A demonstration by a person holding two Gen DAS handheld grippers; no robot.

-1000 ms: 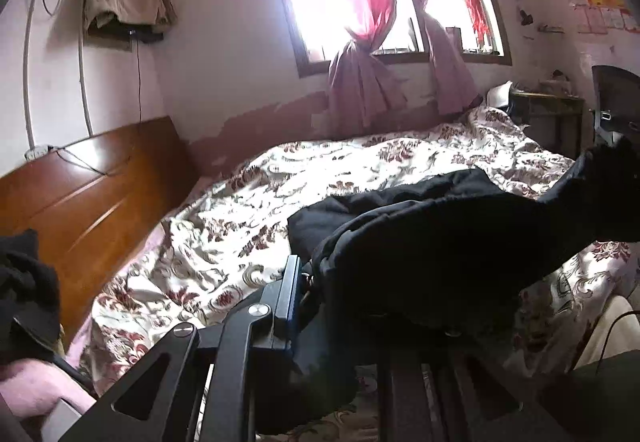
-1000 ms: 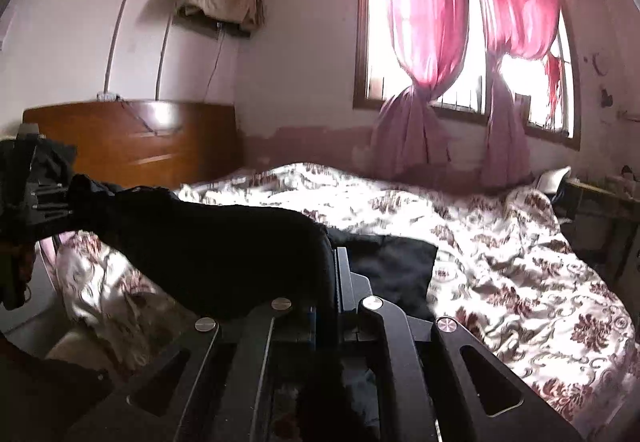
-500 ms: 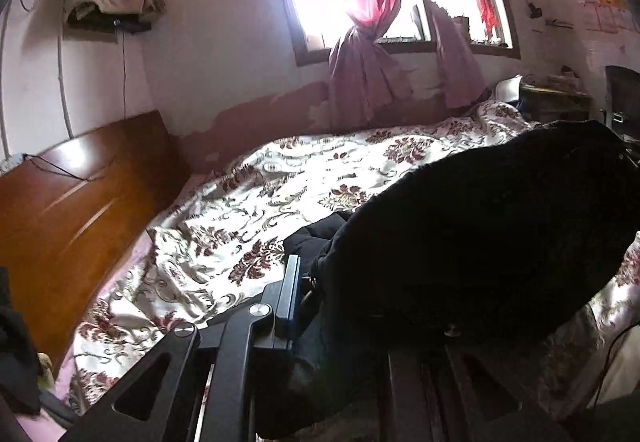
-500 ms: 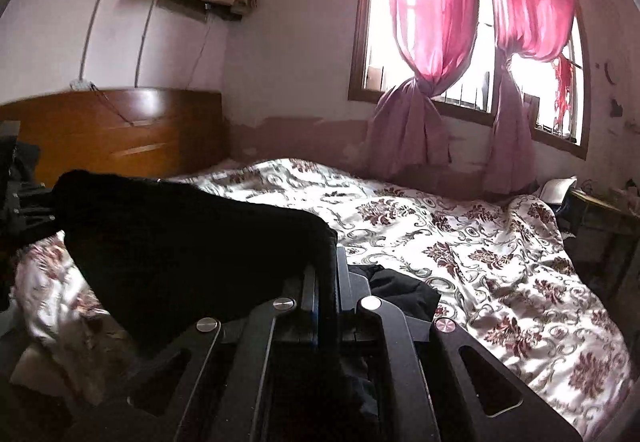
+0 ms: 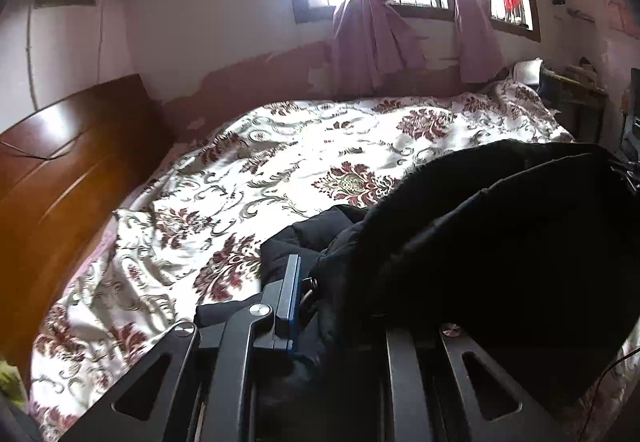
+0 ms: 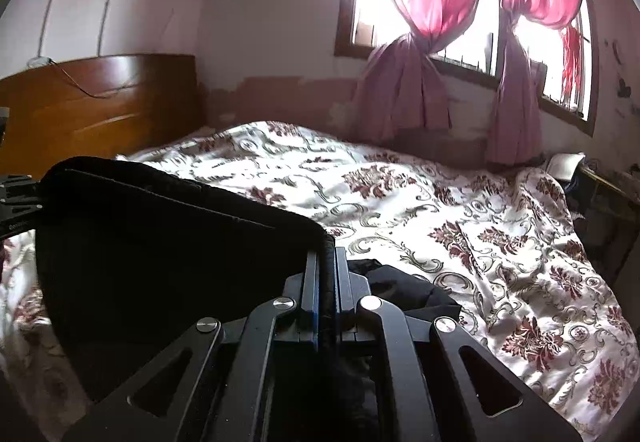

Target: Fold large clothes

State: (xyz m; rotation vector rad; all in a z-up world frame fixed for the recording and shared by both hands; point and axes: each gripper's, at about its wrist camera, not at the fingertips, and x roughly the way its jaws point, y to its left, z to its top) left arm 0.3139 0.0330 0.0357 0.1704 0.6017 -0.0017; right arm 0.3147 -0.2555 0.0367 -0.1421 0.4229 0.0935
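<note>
A large black padded garment (image 6: 160,274) hangs stretched between the two grippers above a bed covered by a cream bedspread with dark red floral print (image 6: 460,218). The right gripper (image 6: 327,262) pinches one edge tightly between nearly closed jaws; the left gripper (image 5: 316,282) clamps the other edge, jaws narrow.

Item: black garment (image 5: 500,242), large, of thick, dark, matte fabric with a visible seam or hem line along its upper edge (image 6: 160,198). State: partly folded, held raised in a broad sagging span over the bed. Its upper edge is stretched taut from side to side, and the body hangs below in a rounded curve. A lower portion (image 6: 404,286) lies crumpled on the floral bedcover beneath the raised part. Garment type cannot be told.
</note>
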